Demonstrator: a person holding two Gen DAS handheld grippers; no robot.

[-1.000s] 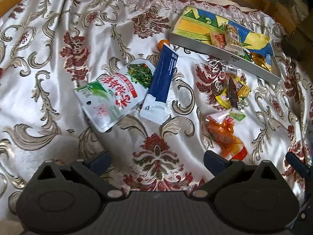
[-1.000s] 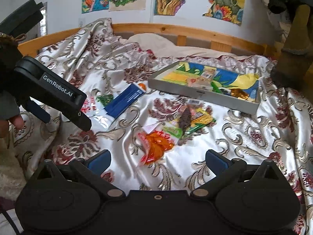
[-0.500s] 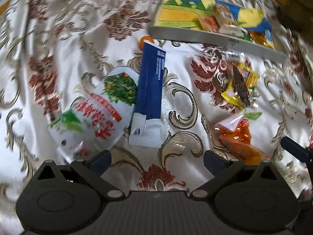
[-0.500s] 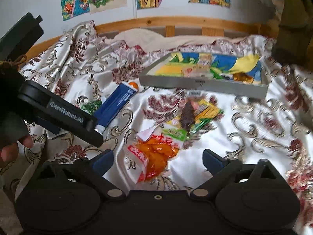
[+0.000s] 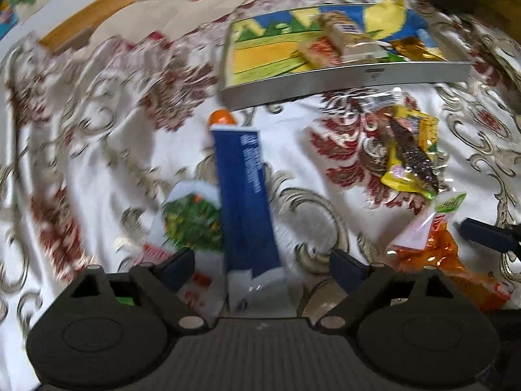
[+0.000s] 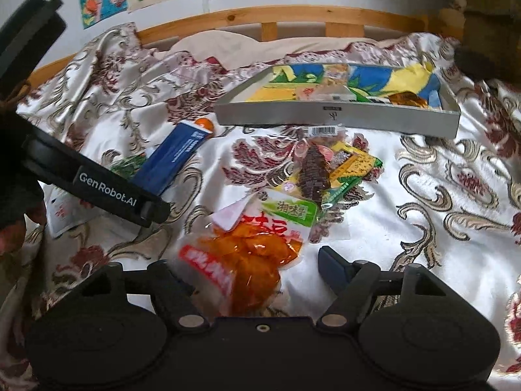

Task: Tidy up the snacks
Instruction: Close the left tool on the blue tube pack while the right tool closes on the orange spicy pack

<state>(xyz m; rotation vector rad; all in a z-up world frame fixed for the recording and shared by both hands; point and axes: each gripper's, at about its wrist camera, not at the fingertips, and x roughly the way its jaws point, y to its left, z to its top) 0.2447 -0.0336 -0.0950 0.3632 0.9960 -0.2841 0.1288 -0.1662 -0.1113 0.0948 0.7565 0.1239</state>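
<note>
Left gripper [image 5: 262, 265] fingers closing around the long blue snack packet [image 5: 246, 202] at frame centre; right gripper [image 6: 257, 265] fingers closing around the orange snack pouch [image 6: 247, 257], lower centre, on the floral bedspread [image 6: 439, 195].

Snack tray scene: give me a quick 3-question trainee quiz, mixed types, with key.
1. True or false: the grey tray already holds some snacks.
2. Multiple choice: which packet lies between the fingers of the right gripper? A) blue packet B) orange snack packet C) green-and-white pouch
3. Fill in: the small orange item lies at the far end of the ____ packet, just short of the tray.

Key: 1 true. 2 B; the jaws are closing, pads not yet pressing it. 3 blue; it lies between the fingers of the left gripper, also closing.
</note>
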